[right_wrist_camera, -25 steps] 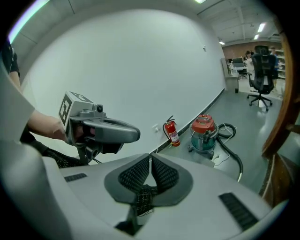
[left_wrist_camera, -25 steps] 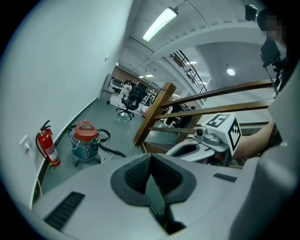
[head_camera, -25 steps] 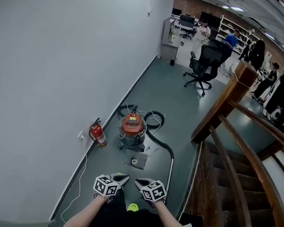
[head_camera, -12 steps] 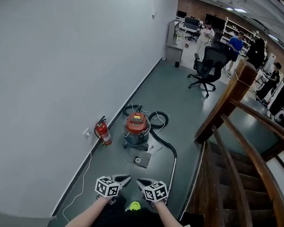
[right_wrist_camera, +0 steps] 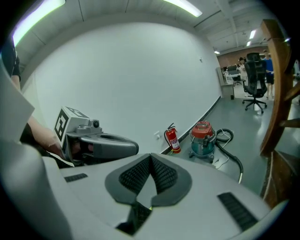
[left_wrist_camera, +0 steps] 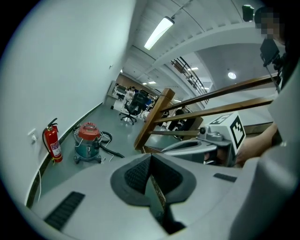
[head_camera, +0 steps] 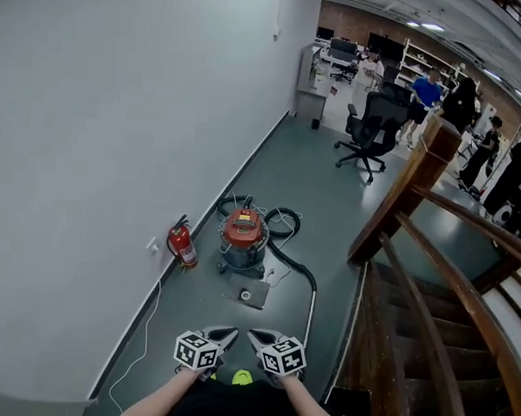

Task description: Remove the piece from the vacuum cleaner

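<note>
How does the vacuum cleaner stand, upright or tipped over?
Upright: the vacuum cleaner stands on its base on the floor, with its red lid on top.

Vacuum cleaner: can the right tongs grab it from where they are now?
Probably not yet. The right tongs, shut and empty, are near the person's body; the vacuum cleaner stands far ahead by the wall. The floor between looks open.

Left hand-held gripper [head_camera: 228, 333] and right hand-held gripper [head_camera: 254, 336]: pale grey moulded shells, each carrying a white cube [head_camera: 196, 352] printed with black square markers. Pads [left_wrist_camera: 136, 174]: dark cross-hatched rubber in a charcoal surround. Ribbed dark insets [left_wrist_camera: 65, 209] are set into the shell on either side. A small round lens [right_wrist_camera: 96, 123] sits beside the cube. Dark garment [head_camera: 209, 401] on the torso.
</note>
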A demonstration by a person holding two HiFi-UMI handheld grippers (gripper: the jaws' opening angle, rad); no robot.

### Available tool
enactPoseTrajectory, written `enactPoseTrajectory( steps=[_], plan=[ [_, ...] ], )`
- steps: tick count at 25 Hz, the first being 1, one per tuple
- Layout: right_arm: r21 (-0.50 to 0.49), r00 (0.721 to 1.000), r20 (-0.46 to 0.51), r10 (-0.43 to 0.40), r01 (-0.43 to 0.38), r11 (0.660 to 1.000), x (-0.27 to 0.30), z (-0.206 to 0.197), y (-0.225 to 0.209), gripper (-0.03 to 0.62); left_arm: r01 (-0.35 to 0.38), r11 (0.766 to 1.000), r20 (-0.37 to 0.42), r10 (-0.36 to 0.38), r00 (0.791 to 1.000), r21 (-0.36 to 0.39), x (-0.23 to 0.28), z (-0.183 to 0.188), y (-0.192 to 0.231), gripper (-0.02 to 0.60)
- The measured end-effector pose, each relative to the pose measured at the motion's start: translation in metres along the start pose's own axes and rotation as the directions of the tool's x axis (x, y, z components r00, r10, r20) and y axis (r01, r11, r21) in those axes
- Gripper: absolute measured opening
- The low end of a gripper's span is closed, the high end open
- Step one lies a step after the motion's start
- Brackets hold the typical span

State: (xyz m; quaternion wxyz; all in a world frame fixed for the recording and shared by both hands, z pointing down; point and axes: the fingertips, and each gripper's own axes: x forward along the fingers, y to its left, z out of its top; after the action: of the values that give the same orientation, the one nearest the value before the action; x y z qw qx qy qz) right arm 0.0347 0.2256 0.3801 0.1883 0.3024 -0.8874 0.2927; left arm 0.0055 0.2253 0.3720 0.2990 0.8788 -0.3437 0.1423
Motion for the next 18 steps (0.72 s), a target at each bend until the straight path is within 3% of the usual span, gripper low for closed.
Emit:
enactPoseTrajectory(
  steps=[8, 18],
  plan=[
    [-0.002, 1.0, 0.009, -0.011, 0.011, 1.0, -0.002, -0.004, 0.01, 0.015, -0.012, 1.0, -0.03, 0.013, 0.999, 0.009, -0.004, -0.014, -0.002, 0.011],
    [-0.02, 1.0, 0.011, -0.005, 0.005, 1.0, 0.001, 0.003, 0.013, 0.015, -0.016, 0.999, -0.041, 0.018, 0.999, 0.028, -0.003, -0.006, 0.001, 0.009]
  ],
)
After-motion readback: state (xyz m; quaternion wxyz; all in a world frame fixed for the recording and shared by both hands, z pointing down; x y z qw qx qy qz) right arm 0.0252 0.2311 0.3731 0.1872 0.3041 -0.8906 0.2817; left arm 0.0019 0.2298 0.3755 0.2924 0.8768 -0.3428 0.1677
